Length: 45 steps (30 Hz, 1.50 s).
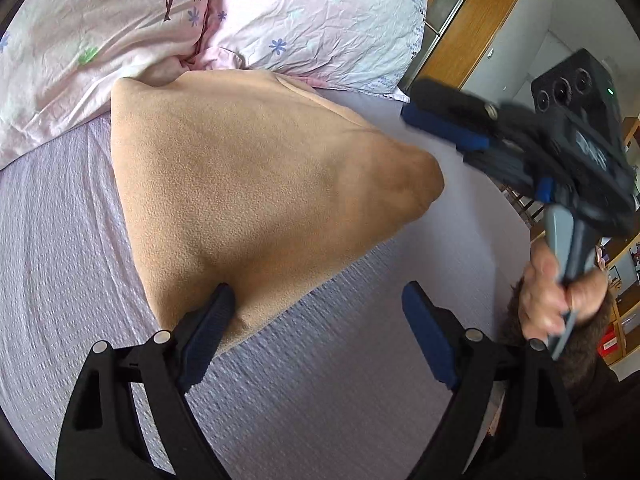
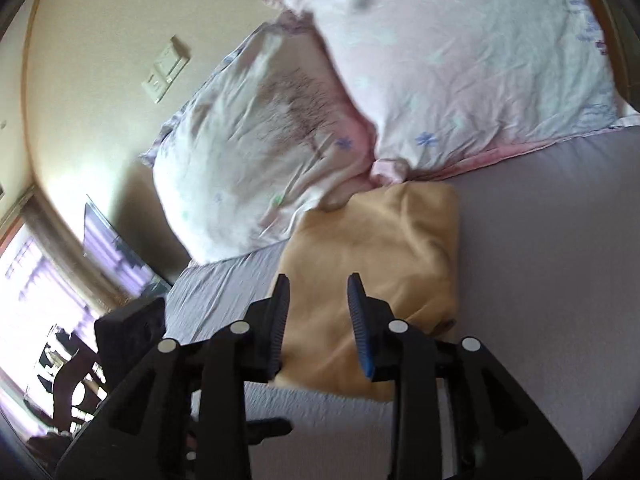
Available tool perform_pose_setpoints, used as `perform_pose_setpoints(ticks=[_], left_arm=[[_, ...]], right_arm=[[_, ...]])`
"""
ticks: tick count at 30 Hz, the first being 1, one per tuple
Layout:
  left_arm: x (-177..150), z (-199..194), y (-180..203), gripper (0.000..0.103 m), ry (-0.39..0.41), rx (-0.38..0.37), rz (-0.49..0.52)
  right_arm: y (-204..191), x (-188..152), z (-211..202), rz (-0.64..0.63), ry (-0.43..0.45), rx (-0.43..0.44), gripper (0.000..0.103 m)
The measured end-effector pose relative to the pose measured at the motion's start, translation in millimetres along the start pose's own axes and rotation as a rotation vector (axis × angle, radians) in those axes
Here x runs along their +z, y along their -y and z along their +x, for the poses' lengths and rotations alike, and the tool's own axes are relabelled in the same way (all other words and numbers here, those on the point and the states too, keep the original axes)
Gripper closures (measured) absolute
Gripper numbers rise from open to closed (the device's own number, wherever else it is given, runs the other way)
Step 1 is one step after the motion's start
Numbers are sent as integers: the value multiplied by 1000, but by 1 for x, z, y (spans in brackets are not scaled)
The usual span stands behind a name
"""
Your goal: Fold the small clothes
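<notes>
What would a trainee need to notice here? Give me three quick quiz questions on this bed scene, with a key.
1. True or false: the left gripper is clamped shut on the tan garment.
2. What lies beyond the garment on the bed sheet: A) pillows, B) a basket, C) a laptop?
3. What colour are the pads of the right gripper?

Key: 1 false, its jaws are wide open; 2 A, the floral pillows; 3 blue.

Both grippers gape, empty — left gripper (image 1: 320, 320) low, right gripper (image 2: 318, 312) raised in a hand (image 1: 560, 296).
</notes>
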<state>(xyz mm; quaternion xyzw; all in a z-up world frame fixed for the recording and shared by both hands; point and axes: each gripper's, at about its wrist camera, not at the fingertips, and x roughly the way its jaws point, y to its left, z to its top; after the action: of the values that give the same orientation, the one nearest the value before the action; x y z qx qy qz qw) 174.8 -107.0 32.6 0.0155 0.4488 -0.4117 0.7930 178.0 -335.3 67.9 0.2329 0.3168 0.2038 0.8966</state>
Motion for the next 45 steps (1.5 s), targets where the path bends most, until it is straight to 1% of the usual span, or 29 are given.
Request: perform_pose_setpoints(ticks=[2, 4, 5, 6, 7, 8, 10, 11, 13, 17, 18, 19, 20, 21, 22, 24, 26, 29, 33, 34, 35, 36, 37, 38, 39, 40, 42, 44, 45], left_arm=[[0, -2, 1, 16, 2, -9, -8], [4, -12, -6, 16, 17, -62, -62], [6, -21, -12, 16, 37, -86, -96], [9, -31, -21, 16, 73, -101, -139], [12, -40, -31, 15, 107, -105, -178], [16, -48, -43, 9, 142, -99, -224], [25, -53, -70, 8, 170, -72, -329], [28, -50, -83, 8, 163, -76, -386], [35, -38, -104, 8, 130, -99, -477], [44, -7, -113, 8, 56, -88, -509], [47, 1, -114, 8, 41, -92, -518], [50, 9, -116, 10, 28, -105, -529], [53, 12, -116, 12, 45, -107, -529], [56, 16, -116, 25, 48, -115, -533], [57, 21, -117, 33, 39, -138, -545], [56, 27, -124, 53, 41, -133, -567], [50, 19, -127, 66, 49, -150, -561], [37, -11, -133, 67, 87, -144, -547], [14, -51, -149, 67, 141, -56, -529], [10, -57, -152, 67, 136, -27, -520], [6, -61, -155, 66, 127, -15, -525], [1, -67, -157, 66, 128, -14, -532], [-4, -78, -156, 66, 148, 0, -523], [-9, -90, -150, 66, 177, 17, -499], [-12, -100, -146, 63, 204, 17, -470], [-17, -110, -136, 58, 229, 12, -437], [-24, -119, -113, 33, 257, 5, -372], [-26, -113, -90, 30, 243, -17, -309], [-29, -107, -83, 28, 222, -26, -286]], right_arm=[[3, -13, 16, 3, -84, -96, 57], [20, -23, 33, 37, -183, -201, 58], [31, -27, 35, 75, -213, -183, 58], [32, -27, 28, 97, -193, -155, 58], [32, -26, 18, 108, -171, -142, 50], [31, -21, 10, 114, -138, -128, 31], [33, -7, -4, 122, -64, -115, 11], [37, -1, -4, 126, -57, -148, 11], [54, 7, 7, 179, -102, -179, 12], [81, 3, 35, 274, -198, -163, 28], [84, 0, 40, 286, -203, -154, 29], [84, 0, 39, 277, -188, -143, 34], [85, -1, 42, 282, -202, -125, 51], [87, -1, 46, 293, -211, -95, 63], [87, -3, 50, 301, -225, -60, 66], [83, -6, 52, 288, -210, -54, 71], [75, -6, 50, 273, -191, -50, 73], [57, -4, 50, 245, -182, -7, 77], [19, -14, 74, 159, -231, 41, 77], [10, -19, 84, 127, -262, 29, 73], [3, -23, 90, 105, -288, 2, 62], [-2, -25, 91, 92, -294, -41, 58], [-5, -24, 85, 84, -276, -74, 49], [-8, -21, 72, 82, -231, -103, 37], [-11, -18, 56, 85, -166, -116, 30], [-15, -16, 38, 89, -94, -98, 24], [-28, -16, 18, 80, -35, 10, 22], [-44, -20, 25, 70, -85, 115, 20], [-50, -24, 33, 67, -117, 141, 20]])
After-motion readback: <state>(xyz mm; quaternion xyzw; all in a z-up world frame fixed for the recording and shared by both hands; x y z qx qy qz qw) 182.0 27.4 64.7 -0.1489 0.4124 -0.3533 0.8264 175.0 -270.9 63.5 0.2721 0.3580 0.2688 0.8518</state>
